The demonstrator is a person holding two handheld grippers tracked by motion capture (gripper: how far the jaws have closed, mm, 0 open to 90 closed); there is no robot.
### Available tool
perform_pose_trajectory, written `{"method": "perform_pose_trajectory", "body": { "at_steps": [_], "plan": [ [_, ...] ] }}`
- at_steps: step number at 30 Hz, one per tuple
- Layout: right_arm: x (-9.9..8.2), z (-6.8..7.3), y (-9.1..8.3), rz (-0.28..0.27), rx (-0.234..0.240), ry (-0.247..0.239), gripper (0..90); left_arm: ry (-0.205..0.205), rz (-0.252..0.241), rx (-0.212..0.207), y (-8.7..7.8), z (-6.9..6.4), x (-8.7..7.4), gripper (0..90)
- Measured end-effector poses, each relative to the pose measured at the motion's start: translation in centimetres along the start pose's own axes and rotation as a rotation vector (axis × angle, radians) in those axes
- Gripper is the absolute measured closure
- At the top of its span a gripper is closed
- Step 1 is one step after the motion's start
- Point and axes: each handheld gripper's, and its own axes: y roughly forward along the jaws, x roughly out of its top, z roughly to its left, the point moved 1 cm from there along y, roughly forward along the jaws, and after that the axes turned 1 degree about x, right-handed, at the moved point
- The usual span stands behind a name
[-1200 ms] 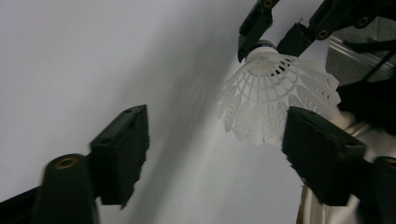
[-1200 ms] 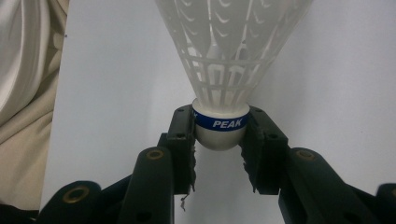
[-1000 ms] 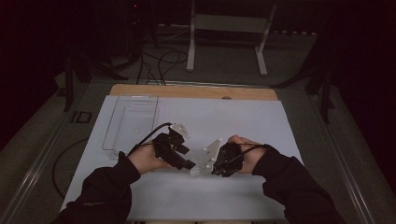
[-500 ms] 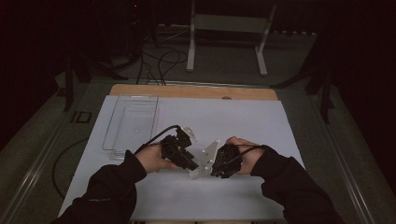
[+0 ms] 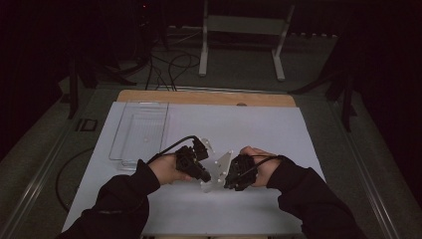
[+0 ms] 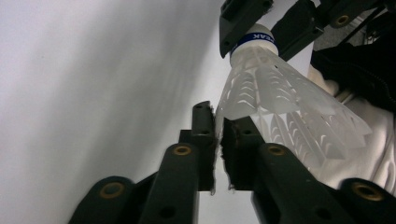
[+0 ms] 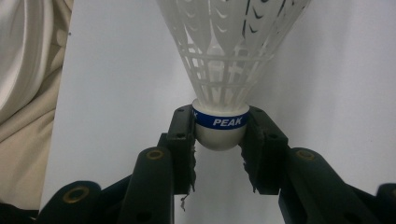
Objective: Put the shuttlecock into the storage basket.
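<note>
L gripper (image 6: 218, 140) has edged in toward R gripper (image 7: 218, 140) since 1 s ago, jaws just closing, now pinching shuttlecock (image 6: 275, 88) skirt rim; R clamps its cork. Shuttlecock held above white tabletop (image 5: 259, 124); clear tray (image 5: 142, 129) at left; dark room.

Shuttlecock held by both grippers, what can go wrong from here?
1. The left gripper has just been closing its jaws on the thin skirt rim of the shuttlecock; the plastic may crease or tear.
2. The right gripper clamps the rounded cork head; pulling apart could pop it out onto the white table.
</note>
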Motion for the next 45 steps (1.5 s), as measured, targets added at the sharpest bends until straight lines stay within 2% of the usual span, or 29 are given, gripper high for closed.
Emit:
{"method": "perform_pose_trajectory", "body": {
  "at_steps": [2, 5, 9, 11, 12, 13, 14, 20, 24, 27, 28, 29, 30, 31, 32, 34, 35, 38, 40, 41, 43, 45],
  "plan": [
    [-0.1, 0.0, 0.0, 0.0, -0.005, 0.006, 66.0, 0.002, -0.014, 0.001, -0.1, -0.1, 0.0, 88.3],
    [-0.2, 0.0, 0.0, -0.003, -0.002, 0.001, 66.0, 0.009, 0.001, -0.001, -0.1, -0.2, 0.1, 89.6],
    [0.0, 0.1, 0.4, -0.001, 0.006, -0.008, 65.9, 0.011, 0.054, 0.004, 0.0, -0.4, 0.4, 90.0],
    [0.1, 0.1, 0.7, -0.001, 0.002, -0.009, 65.8, 0.018, 0.062, 0.015, 0.0, -0.5, 0.4, 90.0],
    [0.1, 0.3, 0.7, 0.015, 0.005, 0.014, 65.8, 0.019, 0.062, 0.018, 0.0, -0.5, 0.4, 90.0],
    [0.1, 0.2, 0.7, 0.0, -0.009, -0.009, 65.7, 0.02, 0.065, 0.018, -0.1, -0.5, 0.5, 90.0],
    [0.1, 0.2, 0.7, -0.006, -0.008, -0.011, 65.7, 0.02, 0.066, 0.02, -0.2, -0.5, 0.5, 90.0],
    [0.0, 0.4, 0.2, -0.042, -0.049, 0.003, 64.1, 0.014, 0.07, 0.009, -1.1, -0.4, 0.7, 90.0],
    [-0.3, 0.5, 0.2, -0.045, -0.067, 0.029, 54.0, 0.009, 0.086, 0.025, -1.8, -0.3, 0.9, 90.0],
    [-0.8, 0.5, 0.3, -0.048, -0.094, 0.066, 44.9, 0.013, 0.093, 0.038, -2.2, -0.2, 0.9, 90.0],
    [-0.8, 0.5, 0.3, -0.048, -0.094, 0.066, 44.9, 0.005, 0.083, 0.042, -2.5, -0.2, 0.8, 90.0],
    [-1.1, 0.6, 0.3, -0.057, -0.108, 0.091, 38.7, -0.002, 0.078, 0.054, -2.9, 0.0, 0.6, 90.0],
    [-1.5, 0.7, 0.3, -0.089, -0.151, 0.111, 32.5, -0.01, 0.078, 0.058, -3.2, 0.1, 0.4, 90.0],
    [-1.9, 0.8, 0.3, -0.104, -0.173, 0.124, 28.5, -0.012, 0.077, 0.064, -3.3, 0.1, 0.3, 90.0],
    [-2.2, 0.9, 0.3, -0.121, -0.189, 0.138, 22.4, -0.014, 0.075, 0.074, -3.5, 0.3, 0.1, 90.0],
    [-2.9, 1.1, 0.2, -0.172, -0.187, 0.166, 18.0, -0.029, 0.076, 0.084, -3.8, 0.5, -0.2, 90.0],
    [-3.1, 1.1, 0.2, -0.193, -0.206, 0.179, 13.3, -0.038, 0.067, 0.095, -4.0, 0.6, -0.3, 90.0],
    [-4.0, 1.3, 0.2, -0.253, -0.237, 0.232, 8.8, -0.061, 0.057, 0.114, -4.6, 1.0, -0.6, 90.0],
    [-4.5, 1.4, 0.3, -0.278, -0.248, 0.254, 8.8, -0.054, 0.054, 0.121, -4.9, 1.2, -0.7, 90.0],
    [-4.7, 1.4, 0.3, -0.289, -0.263, 0.268, 8.8, -0.06, 0.056, 0.12, -5.1, 1.3, -0.8, 90.0],
    [-5.3, 1.5, 0.2, -0.324, -0.254, 0.294, 8.8, -0.067, 0.061, 0.131, -5.4, 1.5, -0.9, 90.0],
    [-5.7, 1.8, 0.2, -0.348, -0.273, 0.312, 8.8, -0.076, 0.059, 0.138, -5.6, 1.6, -1.1, 90.0]
  ]
}}
